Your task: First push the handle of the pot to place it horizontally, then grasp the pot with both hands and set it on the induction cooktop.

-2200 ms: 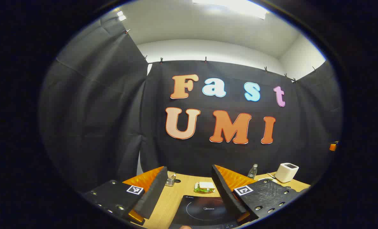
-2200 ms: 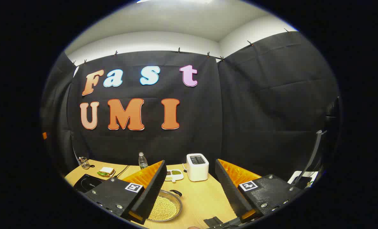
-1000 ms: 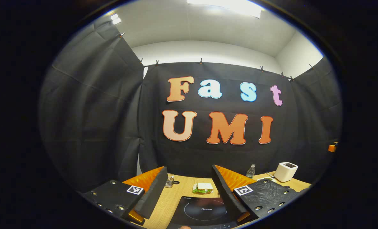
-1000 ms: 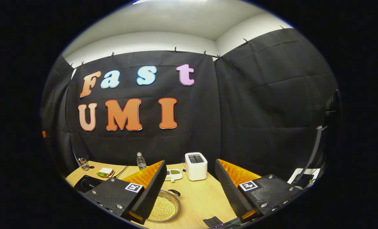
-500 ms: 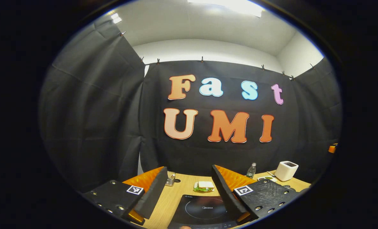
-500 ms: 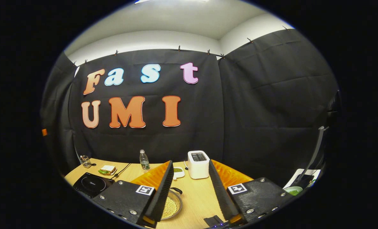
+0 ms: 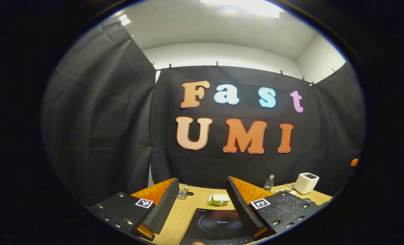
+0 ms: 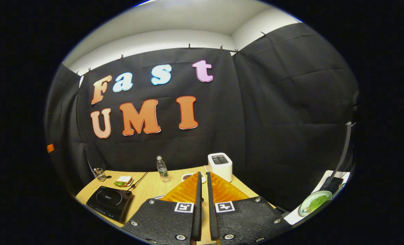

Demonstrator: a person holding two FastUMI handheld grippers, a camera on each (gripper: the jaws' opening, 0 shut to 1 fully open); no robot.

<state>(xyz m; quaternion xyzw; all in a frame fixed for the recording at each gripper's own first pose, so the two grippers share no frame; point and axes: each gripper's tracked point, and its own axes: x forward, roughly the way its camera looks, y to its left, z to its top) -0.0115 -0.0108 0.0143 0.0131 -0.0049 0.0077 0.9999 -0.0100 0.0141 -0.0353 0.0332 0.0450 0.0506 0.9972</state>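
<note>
In the left gripper view my left gripper (image 7: 202,180) is open, its two fingers framing the black induction cooktop (image 7: 219,224) that lies on the wooden table just ahead. In the right gripper view my right gripper (image 8: 203,175) is shut with nothing between its fingers; a narrow slit remains between the pads. The pot of yellow beans sits behind these fingers, and only a thin sliver of its rim (image 8: 157,197) peeks out to their left. The cooktop (image 8: 109,202) lies at the table's near left corner.
On the table stand a white toaster (image 8: 220,165), a water bottle (image 8: 161,168), a sandwich on a plate (image 8: 123,180), a glass (image 8: 100,174) and a small dish of beans (image 8: 188,177). A green plate (image 8: 314,202) sits off to the right.
My right gripper's fingers have closed from wide open to shut, and its view has swung so that the pot is hidden behind them. The left gripper has hardly moved.
</note>
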